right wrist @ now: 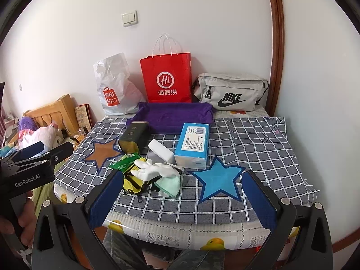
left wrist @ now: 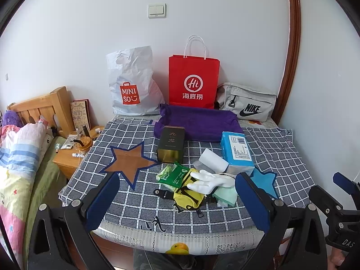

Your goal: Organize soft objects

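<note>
A pile of small things lies near the table's front edge: a white glove, a yellow pouch, a mint-green cloth and a green packet. Behind the pile are a white foam block, a blue tissue pack and a dark tin. My left gripper hangs open in front of the pile, touching nothing. My right gripper is open too, before the blue star.
A folded purple towel lies mid-table on the checked cloth. Against the wall stand a white plastic bag, a red paper bag and a grey waist bag. A brown star marks the left side. A bed and nightstand are left.
</note>
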`<action>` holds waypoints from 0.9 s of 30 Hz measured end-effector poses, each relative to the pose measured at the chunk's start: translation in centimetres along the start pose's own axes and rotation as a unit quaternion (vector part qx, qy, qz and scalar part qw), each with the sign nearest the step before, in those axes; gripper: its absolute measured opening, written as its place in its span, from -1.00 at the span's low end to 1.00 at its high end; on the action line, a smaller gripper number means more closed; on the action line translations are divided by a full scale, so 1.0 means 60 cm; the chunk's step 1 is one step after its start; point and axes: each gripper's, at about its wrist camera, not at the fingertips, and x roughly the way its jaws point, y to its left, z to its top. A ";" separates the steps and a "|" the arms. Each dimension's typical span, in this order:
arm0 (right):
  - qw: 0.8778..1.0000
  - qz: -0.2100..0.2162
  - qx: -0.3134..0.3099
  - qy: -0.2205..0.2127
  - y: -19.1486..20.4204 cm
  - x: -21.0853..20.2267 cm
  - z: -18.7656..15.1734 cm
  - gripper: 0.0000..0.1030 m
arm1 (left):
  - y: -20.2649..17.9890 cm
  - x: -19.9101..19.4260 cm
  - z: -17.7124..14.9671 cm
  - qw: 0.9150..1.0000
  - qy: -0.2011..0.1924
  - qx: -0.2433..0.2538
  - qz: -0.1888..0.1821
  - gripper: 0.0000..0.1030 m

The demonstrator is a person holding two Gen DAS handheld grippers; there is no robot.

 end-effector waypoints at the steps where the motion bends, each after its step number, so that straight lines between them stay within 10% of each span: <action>1: 1.000 0.000 -0.001 0.000 0.001 0.000 0.000 1.00 | 0.001 0.000 -0.001 1.000 -0.001 -0.001 0.000 1.00; 27: 1.000 0.004 0.003 -0.006 0.001 -0.008 -0.002 1.00 | -0.001 -0.004 -0.001 1.000 -0.005 0.003 0.000 1.00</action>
